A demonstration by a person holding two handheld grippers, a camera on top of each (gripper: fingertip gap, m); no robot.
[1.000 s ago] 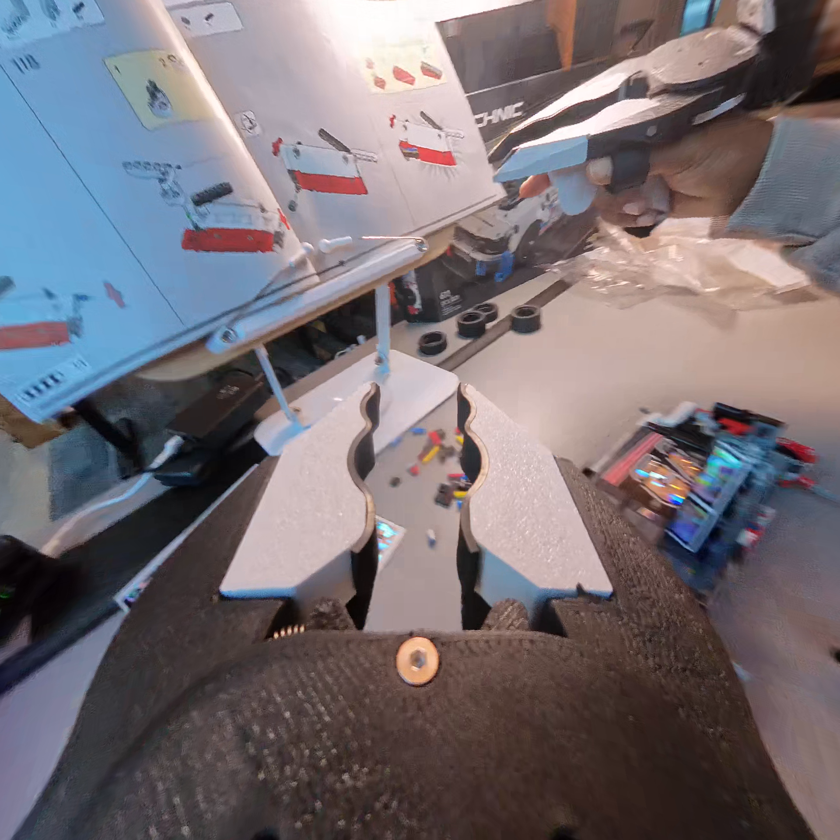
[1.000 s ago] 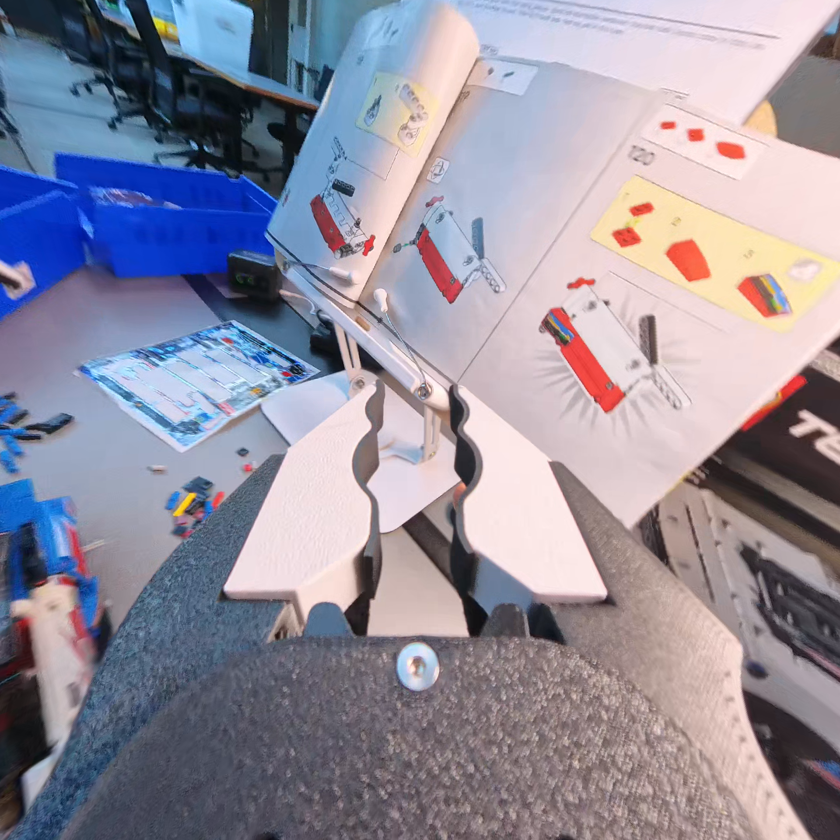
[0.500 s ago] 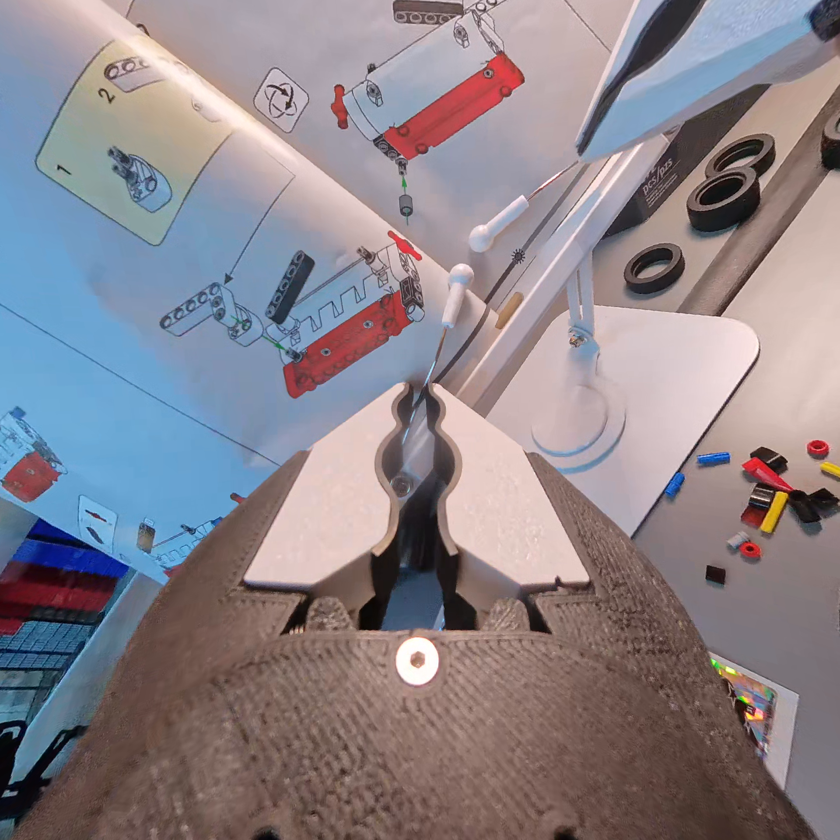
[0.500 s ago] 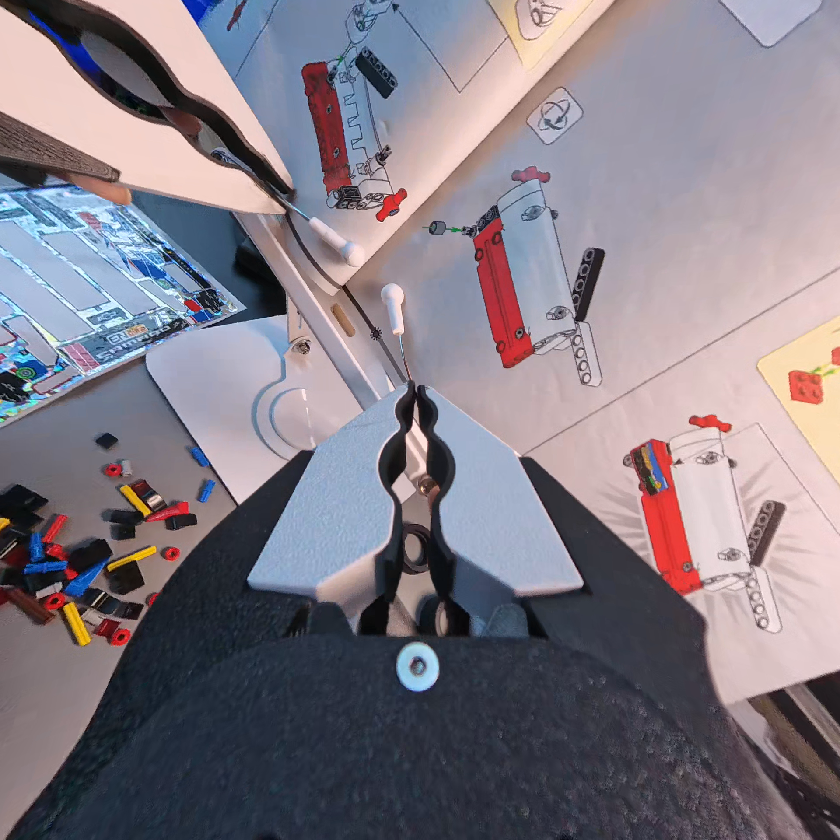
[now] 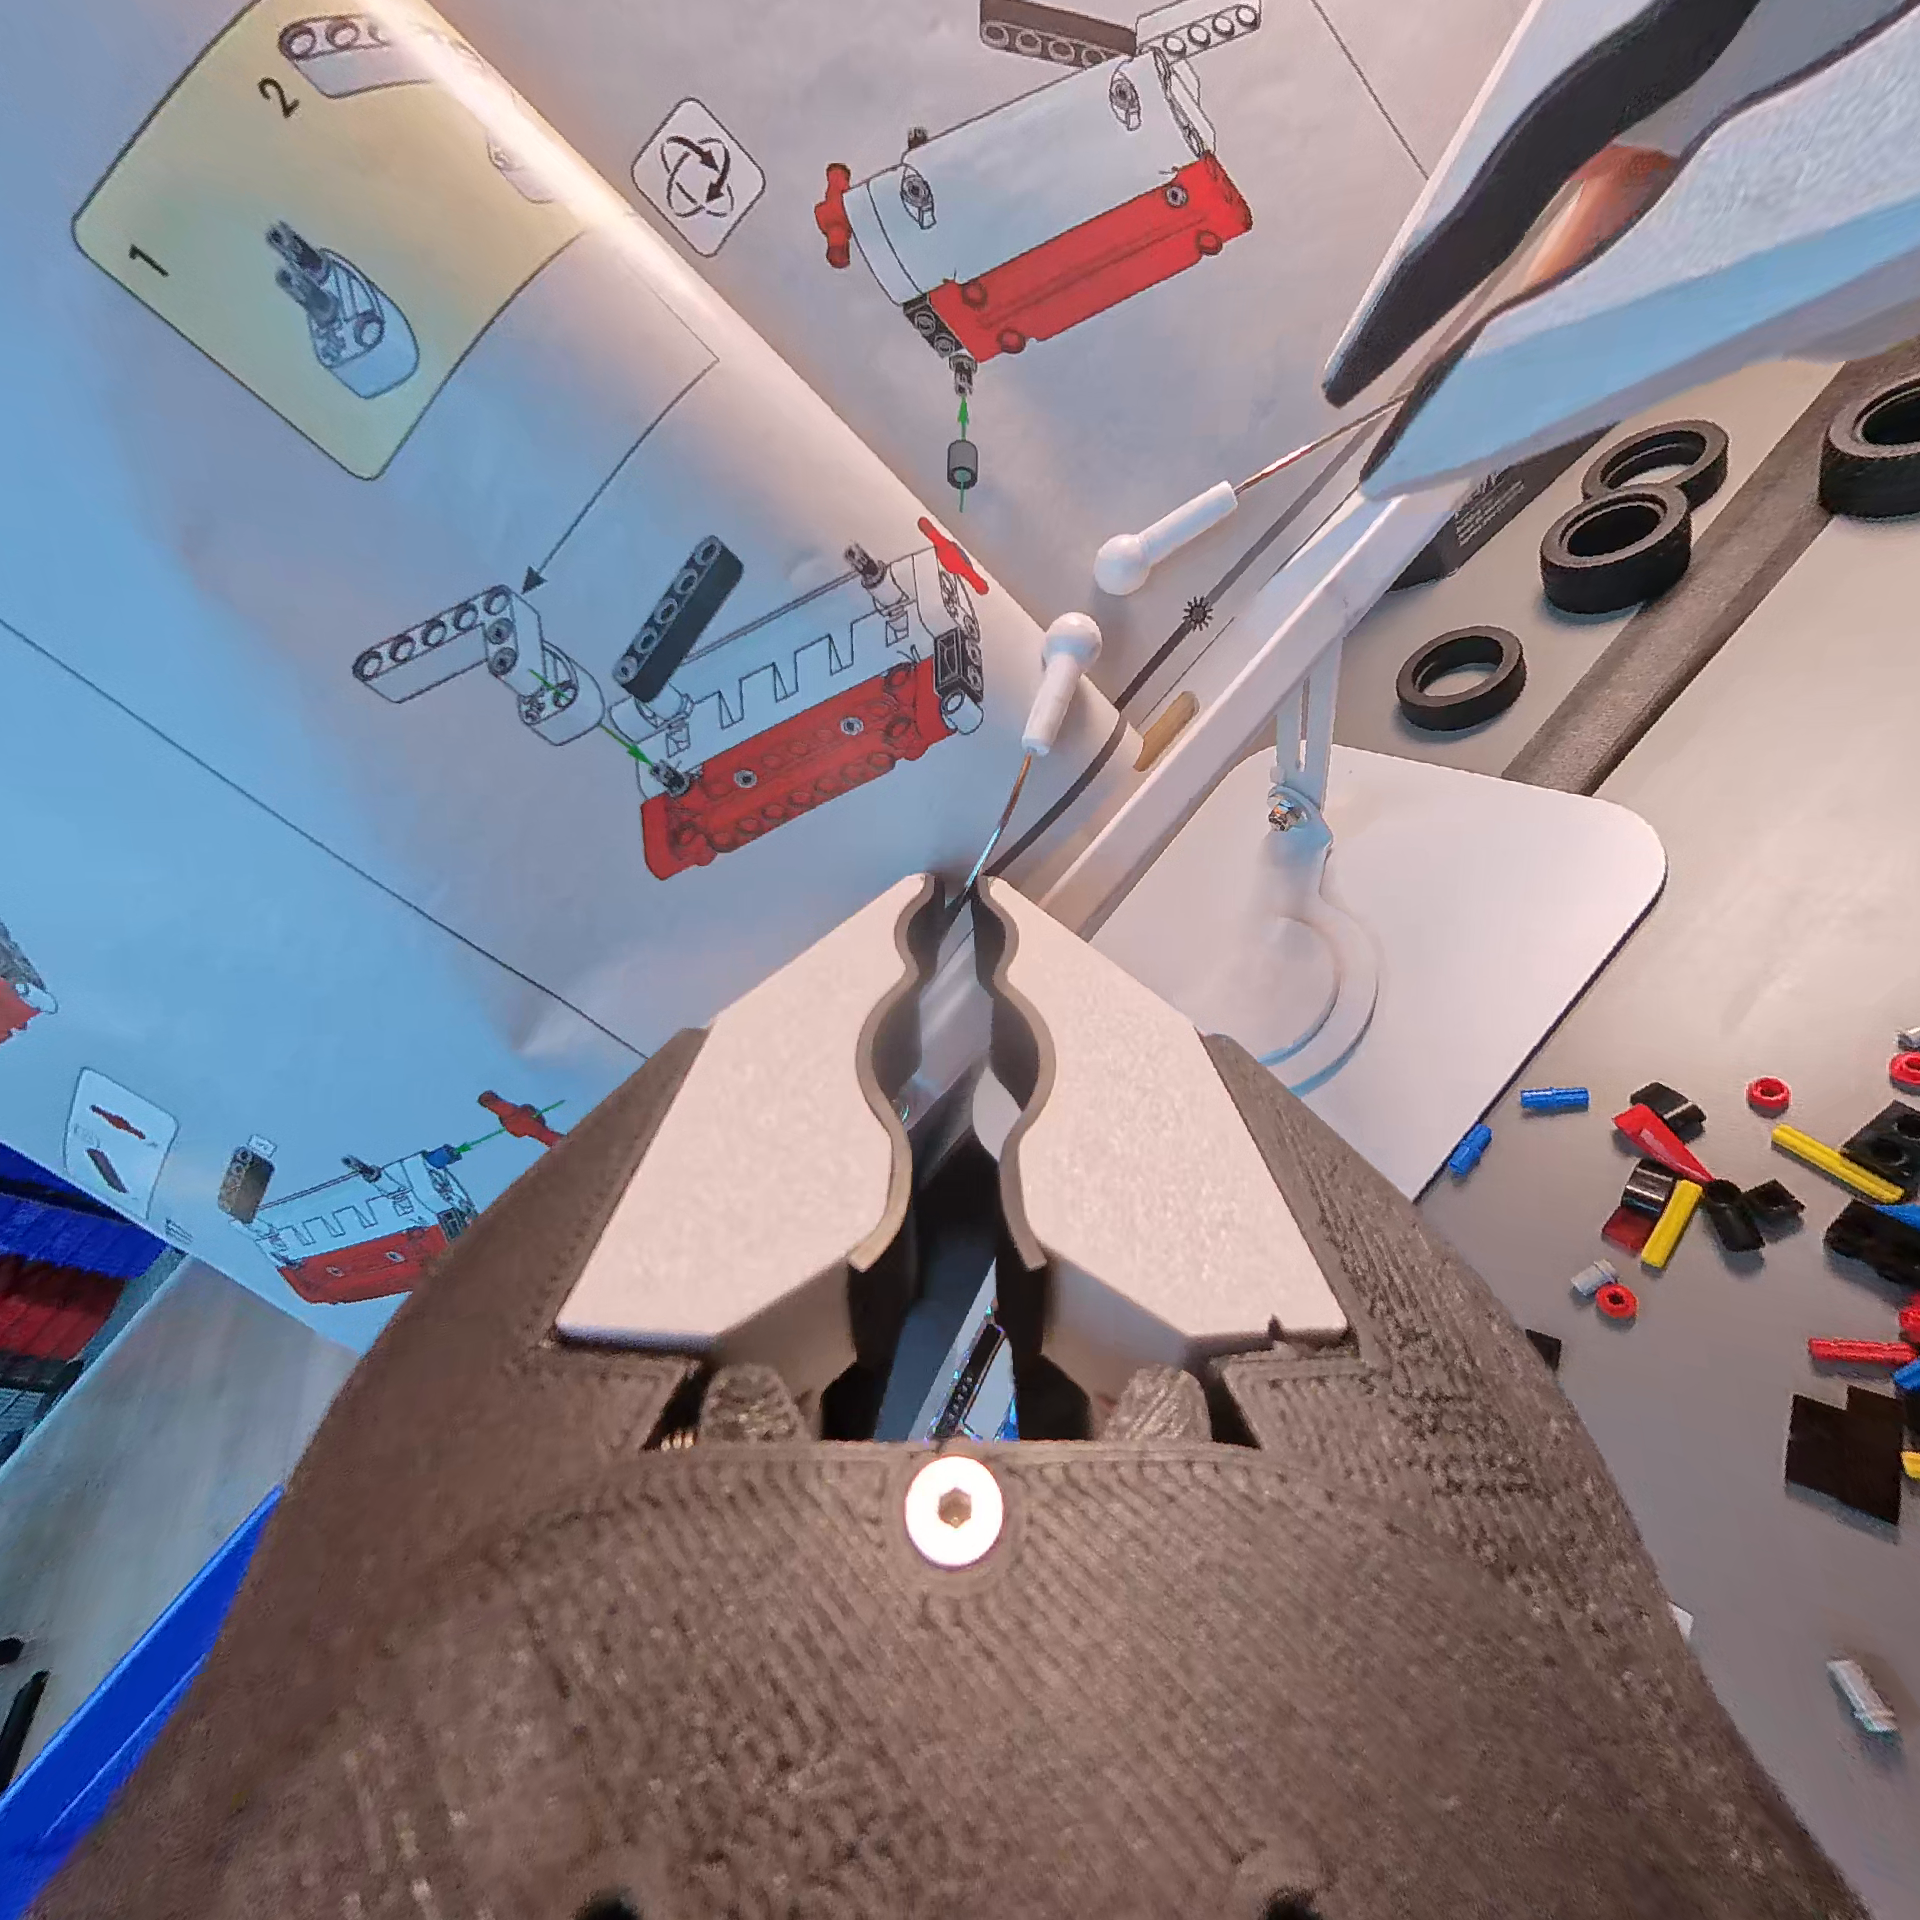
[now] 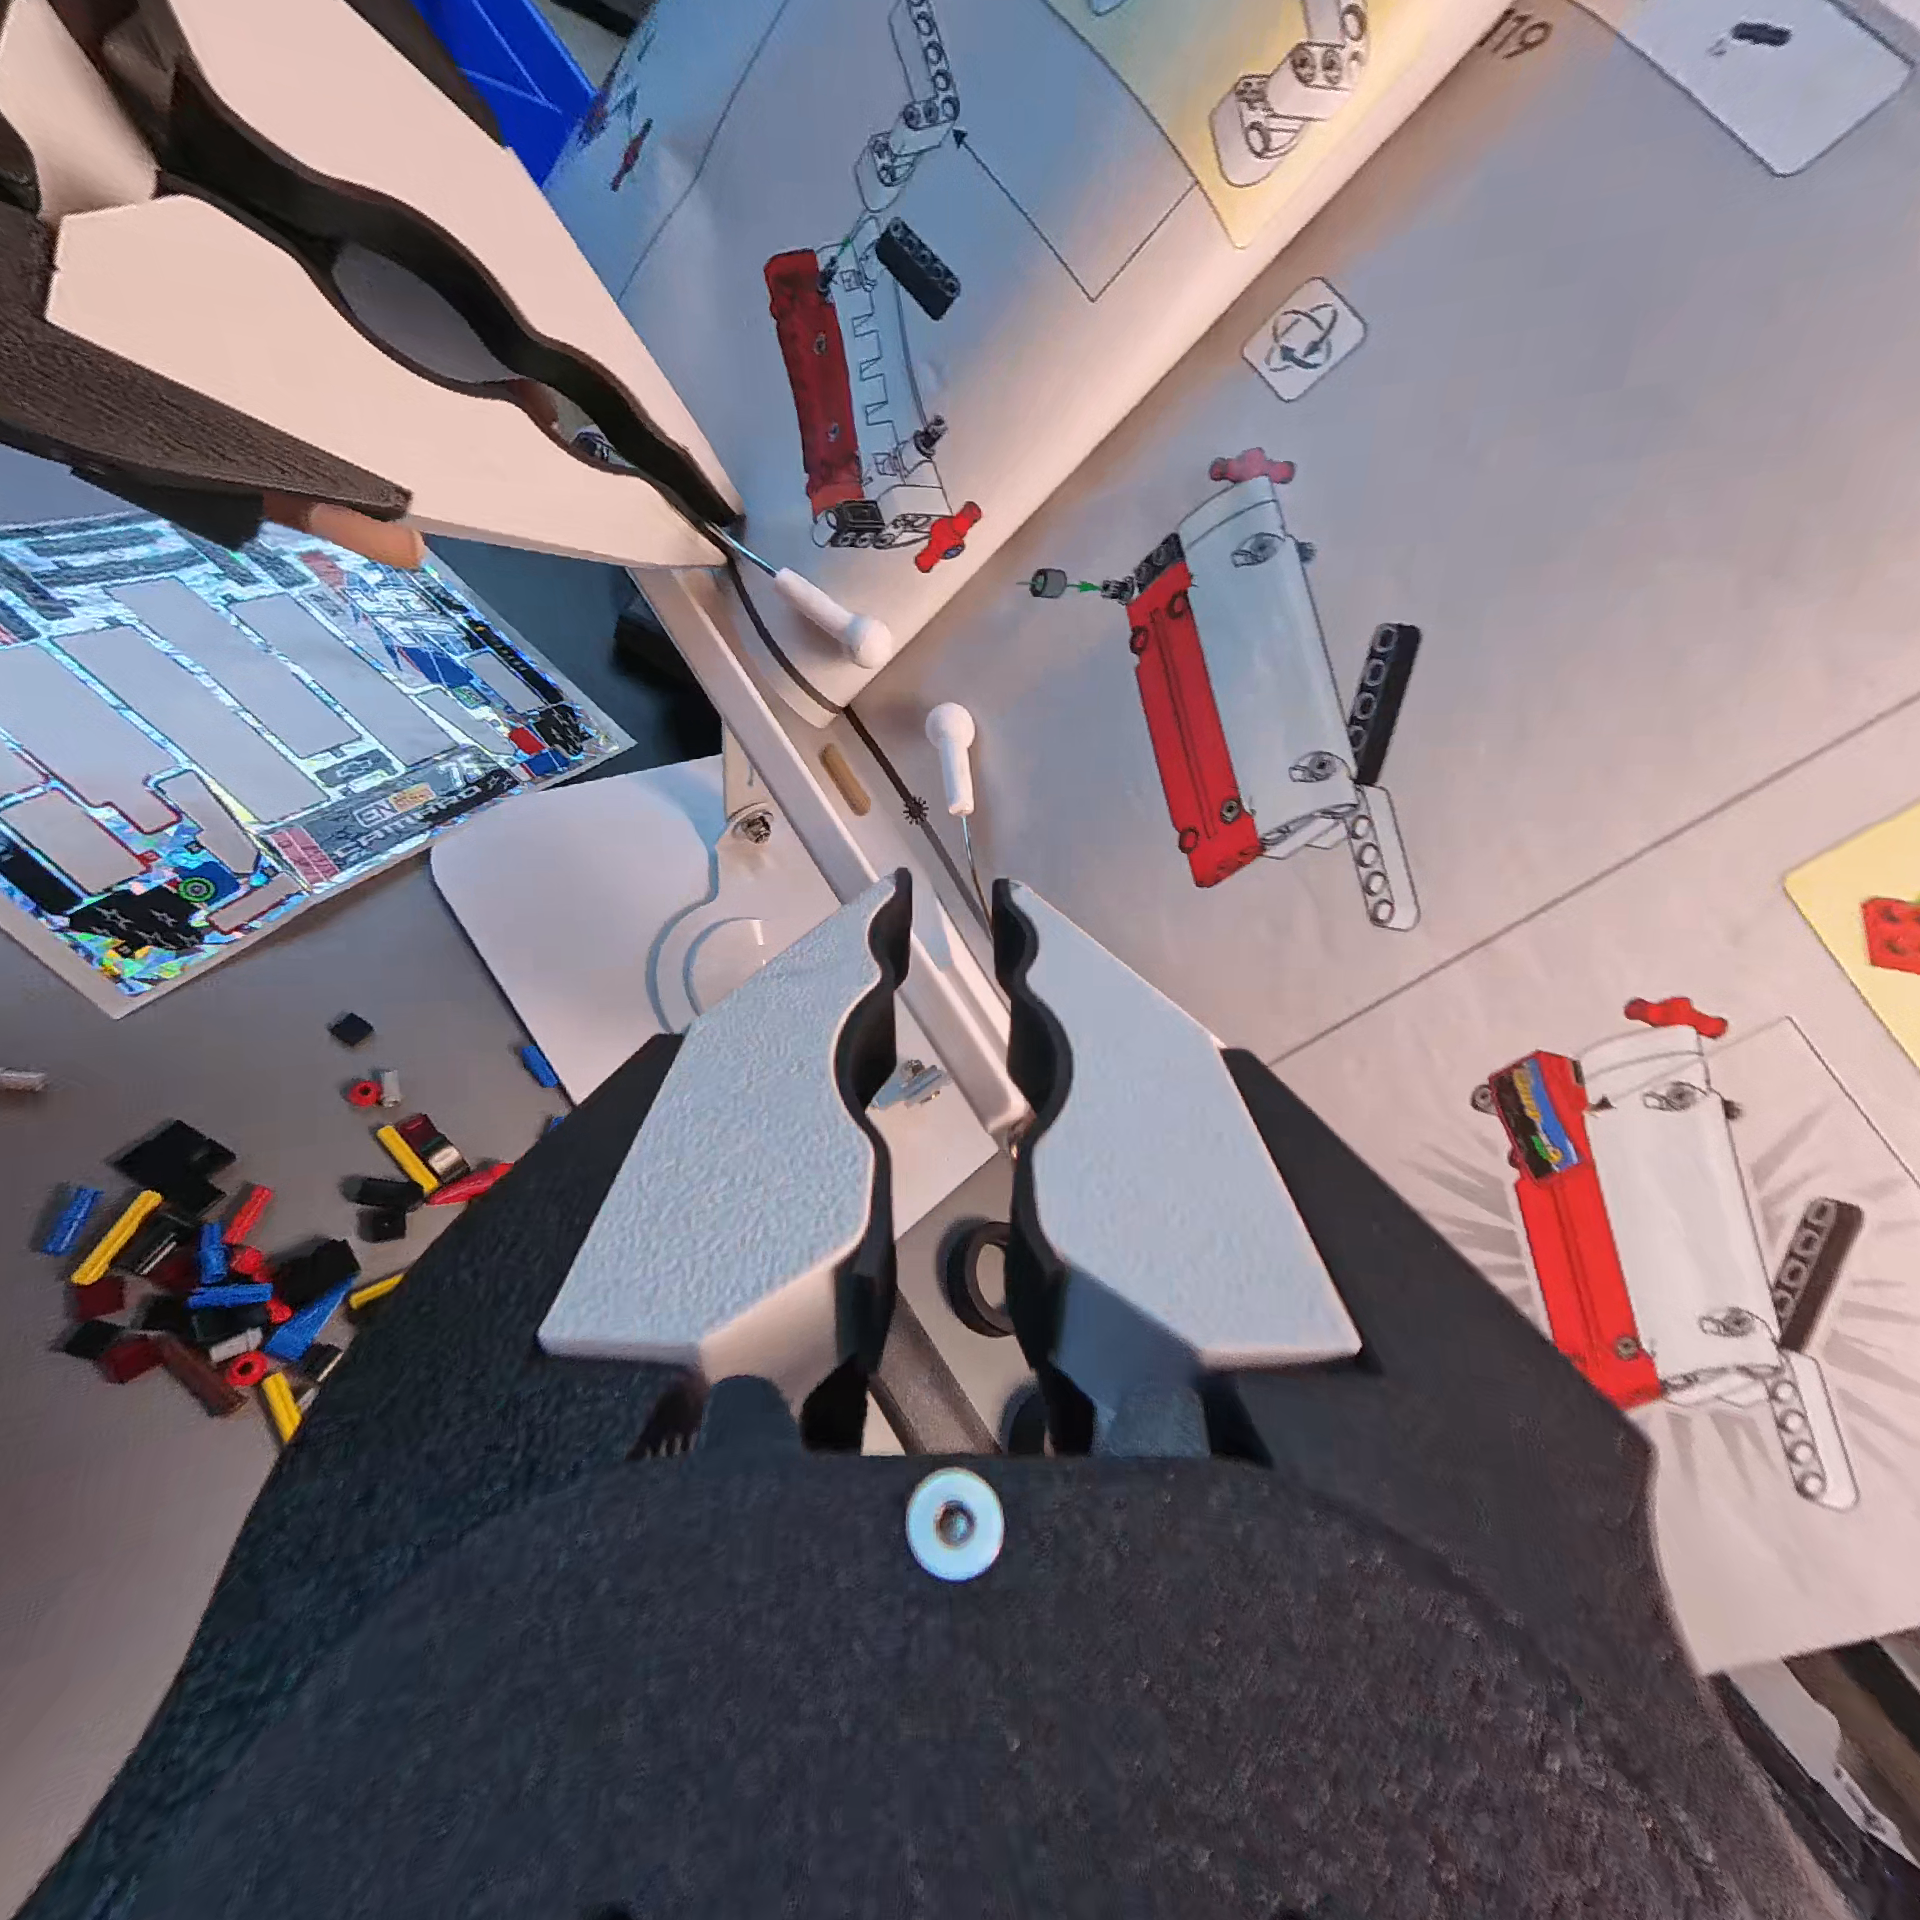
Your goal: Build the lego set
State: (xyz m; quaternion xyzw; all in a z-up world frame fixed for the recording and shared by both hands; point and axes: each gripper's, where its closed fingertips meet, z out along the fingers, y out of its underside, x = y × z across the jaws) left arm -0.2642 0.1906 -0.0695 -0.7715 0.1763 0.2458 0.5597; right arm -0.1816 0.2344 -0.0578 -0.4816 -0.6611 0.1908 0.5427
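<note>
The open instruction booklet [image 5: 468, 644] rests on a white stand and fills much of both views [image 6: 1507, 499]. Two thin wire page holders with white tips lie over its lower edge. My left gripper [image 5: 954, 896] is shut on the wire of the left page holder [image 5: 1055, 681]; it also shows in the right wrist view [image 6: 717, 535] with that holder [image 6: 831, 613]. My right gripper [image 6: 951, 894] is slightly open, with the wire of the right page holder [image 6: 951, 753] running between its jaws. The right gripper [image 5: 1361, 431] also shows at the left wrist view's upper right, by that holder [image 5: 1169, 535].
The stand's white base plate [image 5: 1507, 935] sits on the grey table. Loose small Lego pieces [image 5: 1714, 1184] lie beside it [image 6: 208, 1278]. Black tyres [image 5: 1616, 535] stand behind the base. A shiny sticker sheet [image 6: 260, 727] lies at left. A blue bin [image 5: 104, 1766] is at lower left. The tips of one gripper are about 10 cm away from the tips of the other.
Both grippers came in from above the table to the booklet stand and shut on the page-holder wires. The right gripper has since parted its jaws; the left stays shut.
</note>
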